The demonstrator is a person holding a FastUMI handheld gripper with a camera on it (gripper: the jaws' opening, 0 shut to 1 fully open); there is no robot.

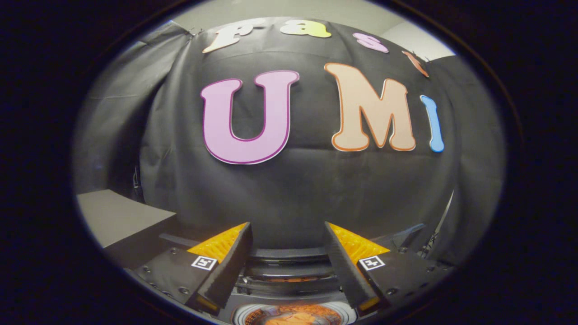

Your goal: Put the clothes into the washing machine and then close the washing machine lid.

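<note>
Spread wide, gripper [288, 230] jaws, nothing between them, aimed level at black cloth wall [289, 194]. Directly below the jaws, at 6 o'clock, round open mouth of washing machine [293, 313], pale rim ringing an orange-lit drum. Inside the drum, something orange, possibly clothes [289, 319]; too little visible to tell for sure. Dark machine body [289, 271] stacked just above that mouth, between the two fingers. Grey worktop [113, 214] off at 9 o'clock, beside the left finger.
</note>
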